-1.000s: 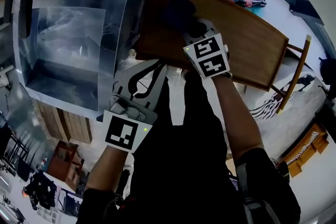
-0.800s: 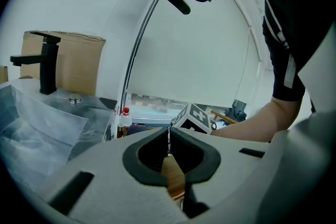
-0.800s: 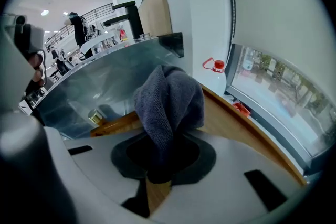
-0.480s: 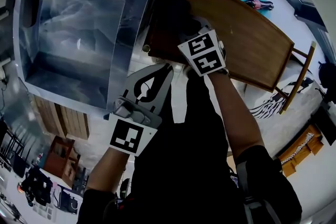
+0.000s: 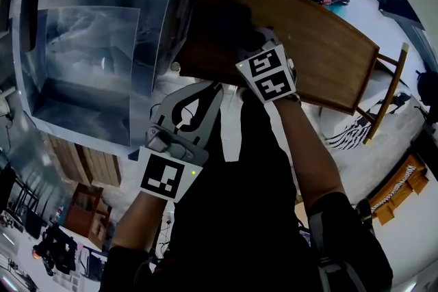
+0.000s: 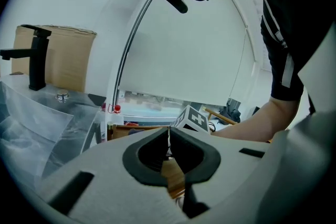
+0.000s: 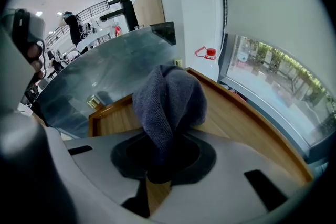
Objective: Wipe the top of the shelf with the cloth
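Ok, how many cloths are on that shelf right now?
1. The grey-blue cloth sits on the wooden shelf top, clamped in the right claw. That claw covers part of the shelf, so another could be hidden.

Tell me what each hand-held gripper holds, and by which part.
The right hand-held gripper pinches the cloth by a bunched end; the left hand-held gripper is shut on nothing.

The dark blue terry cloth [image 7: 168, 97] lies on the brown wooden shelf top [image 5: 321, 51] near its left end, pinched in the right gripper [image 5: 252, 37], which reaches in over the shelf's near edge. The steel sink basin [image 5: 89, 44] stands just left of that end, with the black tap [image 6: 37, 57] at the sink's far-left corner. The left gripper [image 5: 209, 89] hangs off the shelf, before its near edge by the near-left corner
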Demonstrator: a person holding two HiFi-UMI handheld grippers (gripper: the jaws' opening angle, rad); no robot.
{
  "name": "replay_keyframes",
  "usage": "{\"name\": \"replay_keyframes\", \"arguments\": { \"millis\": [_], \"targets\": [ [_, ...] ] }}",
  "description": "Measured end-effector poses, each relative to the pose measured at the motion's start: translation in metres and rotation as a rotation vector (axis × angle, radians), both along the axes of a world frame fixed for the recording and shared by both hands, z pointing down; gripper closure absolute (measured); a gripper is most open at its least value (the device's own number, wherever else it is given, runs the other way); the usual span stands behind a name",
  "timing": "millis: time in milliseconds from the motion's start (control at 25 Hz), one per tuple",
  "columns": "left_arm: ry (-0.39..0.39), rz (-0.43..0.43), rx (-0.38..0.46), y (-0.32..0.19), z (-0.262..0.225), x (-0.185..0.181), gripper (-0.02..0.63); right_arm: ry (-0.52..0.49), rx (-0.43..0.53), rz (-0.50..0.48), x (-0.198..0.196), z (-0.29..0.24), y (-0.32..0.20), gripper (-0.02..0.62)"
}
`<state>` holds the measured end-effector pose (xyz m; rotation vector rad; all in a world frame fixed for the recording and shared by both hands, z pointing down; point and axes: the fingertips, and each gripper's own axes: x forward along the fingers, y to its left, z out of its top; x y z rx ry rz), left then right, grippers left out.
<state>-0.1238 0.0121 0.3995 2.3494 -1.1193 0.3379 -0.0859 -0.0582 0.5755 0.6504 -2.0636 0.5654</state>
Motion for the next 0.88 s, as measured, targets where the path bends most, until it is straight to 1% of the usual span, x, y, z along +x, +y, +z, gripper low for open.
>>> {"name": "replay_keyframes", "arguments": {
  "millis": [560, 880],
  "targets": [
    [-0.008, 0.143, 0.014, -0.004, -0.006, 0.105, 0.58, 0.023, -0.01, 0.15, 0.126, 0.003, 0.009, 0.541],
    [-0.009, 0.228, 0.028, -0.004, -0.008, 0.172, 0.58, 0.043, -0.01, 0.25, 0.21, 0.004, 0.014, 0.541]
  ]
}}
